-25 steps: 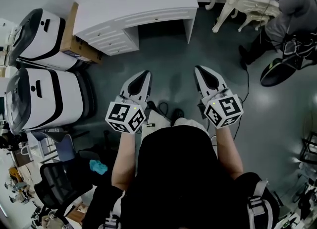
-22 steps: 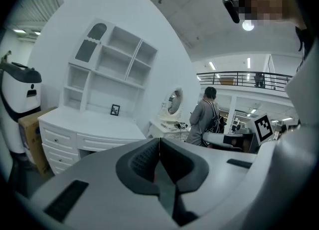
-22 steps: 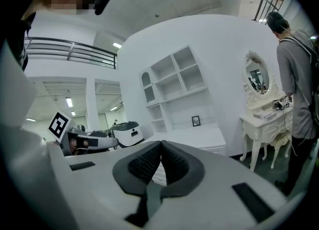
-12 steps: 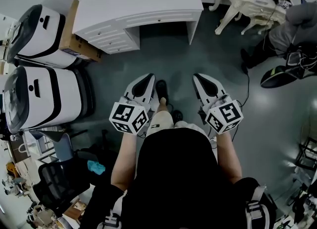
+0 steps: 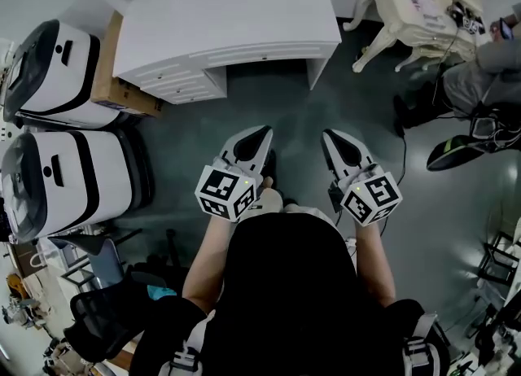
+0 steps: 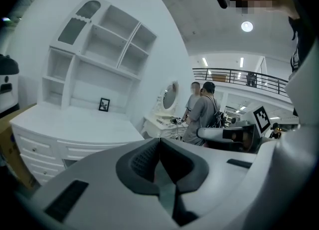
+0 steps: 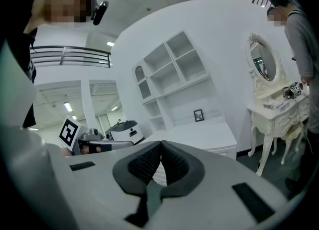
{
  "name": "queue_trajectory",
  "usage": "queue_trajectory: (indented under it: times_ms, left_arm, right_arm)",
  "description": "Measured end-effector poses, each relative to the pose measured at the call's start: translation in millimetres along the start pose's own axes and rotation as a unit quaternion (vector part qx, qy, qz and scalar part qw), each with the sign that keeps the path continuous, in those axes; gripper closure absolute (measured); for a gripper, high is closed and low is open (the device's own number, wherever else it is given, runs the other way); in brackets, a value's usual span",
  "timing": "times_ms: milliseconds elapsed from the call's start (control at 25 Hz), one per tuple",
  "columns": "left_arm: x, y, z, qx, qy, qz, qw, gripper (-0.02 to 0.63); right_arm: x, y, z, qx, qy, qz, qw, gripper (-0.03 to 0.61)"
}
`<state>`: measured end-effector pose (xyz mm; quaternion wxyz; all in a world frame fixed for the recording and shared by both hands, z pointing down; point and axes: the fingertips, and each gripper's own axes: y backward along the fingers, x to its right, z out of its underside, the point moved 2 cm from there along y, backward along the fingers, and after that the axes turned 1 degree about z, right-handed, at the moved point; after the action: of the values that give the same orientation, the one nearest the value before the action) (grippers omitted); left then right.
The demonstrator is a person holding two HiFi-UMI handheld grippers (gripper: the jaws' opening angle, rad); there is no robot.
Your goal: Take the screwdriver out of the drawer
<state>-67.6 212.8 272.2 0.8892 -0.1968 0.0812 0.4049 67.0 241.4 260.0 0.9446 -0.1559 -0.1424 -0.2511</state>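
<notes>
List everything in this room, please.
White wooden desk with drawers: one, white, ahead.
Open white shelf unit: one, white, on the desk.
Small black-framed picture: one, black, on the desktop.
Rounded white-and-black machines: two, left of the desk.
Brown cardboard box: one, brown, between desk and upper machine.
Cream carved dressing table: one, cream, right of the desk.
Person in a grey top: one, beside the dressing table.
Left gripper: one, white, shut, empty.
Right gripper: one, white, shut, empty.

A cardboard box [image 5: 107, 75] sits beside a white machine [image 5: 50, 65].
</notes>
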Motion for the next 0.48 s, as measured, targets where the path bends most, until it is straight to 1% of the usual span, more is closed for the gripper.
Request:
queue_trajectory:
  times_ms: [80, 240, 480]
  left_arm:
    - [-18, -13, -9, -0.005, 0.000, 0.006, 1.0000, 0.591]
    - [-56, -37, -23, -0.012, 0.012, 0.014, 0.9998, 0.591]
    - [-108, -68, -38, -0.021, 0.008, 0.032, 0.9992, 0.591]
  right_arm:
    - [9, -22, -10, 0.001, 0.004, 0.007, 1.000, 0.560]
    - [23, -63, -27, 0.001, 0.007, 0.028, 1.000, 0.560]
    - [39, -118, -40, -0.005, 0.013, 0.050, 0.999, 0.560]
